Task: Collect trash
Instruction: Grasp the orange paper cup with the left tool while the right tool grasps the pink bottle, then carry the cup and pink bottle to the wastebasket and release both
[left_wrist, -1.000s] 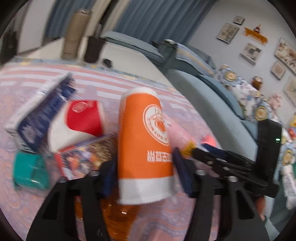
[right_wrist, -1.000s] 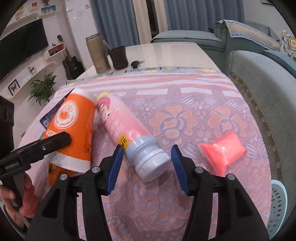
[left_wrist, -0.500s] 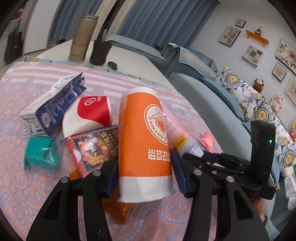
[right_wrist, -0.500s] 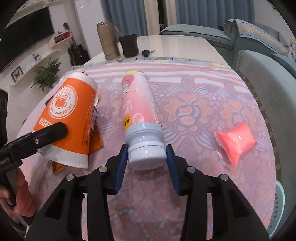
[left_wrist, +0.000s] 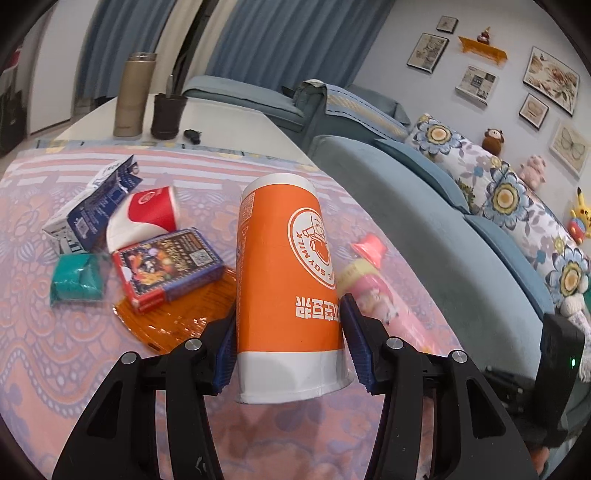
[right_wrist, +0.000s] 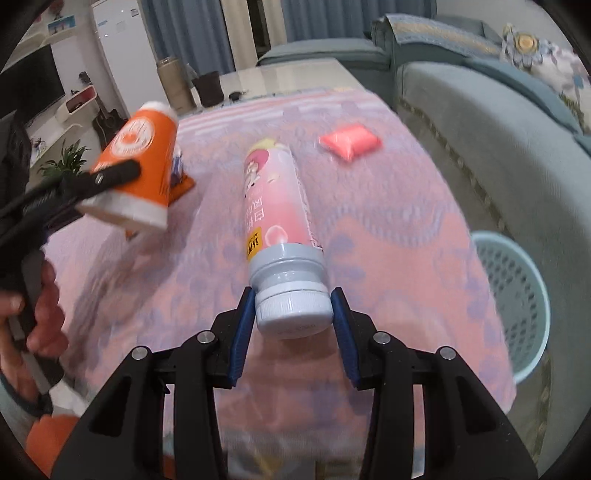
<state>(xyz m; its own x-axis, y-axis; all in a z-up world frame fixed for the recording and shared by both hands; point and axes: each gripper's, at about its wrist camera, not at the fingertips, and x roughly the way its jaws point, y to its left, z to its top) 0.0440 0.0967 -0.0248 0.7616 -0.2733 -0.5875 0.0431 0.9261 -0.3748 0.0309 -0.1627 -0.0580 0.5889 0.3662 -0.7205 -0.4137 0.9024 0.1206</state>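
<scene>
Left claw (left_wrist: 288, 354) clamps the paper cup (left_wrist: 286, 280) near its base — light, crushable. Right claw (right_wrist: 293, 321) grips the pink bottle (right_wrist: 275, 206) at its cap (right_wrist: 291, 295) — stiff, slick plastic.

Between left gripper (left_wrist: 288, 354) fingers: soy milk cup (left_wrist: 286, 280), lifted off the tablecloth (left_wrist: 48, 354).
Ahead-left of it: game box (left_wrist: 168, 269) on a flat wrapper (left_wrist: 177, 317); carton (left_wrist: 92, 206) and small cup (left_wrist: 147, 218) behind.
Between right gripper (right_wrist: 293, 328) fingers: bottle (right_wrist: 277, 206), cap end.
Right of it: basket (right_wrist: 513, 299), beside the table.
Ahead-right: packet (right_wrist: 351, 142).
</scene>
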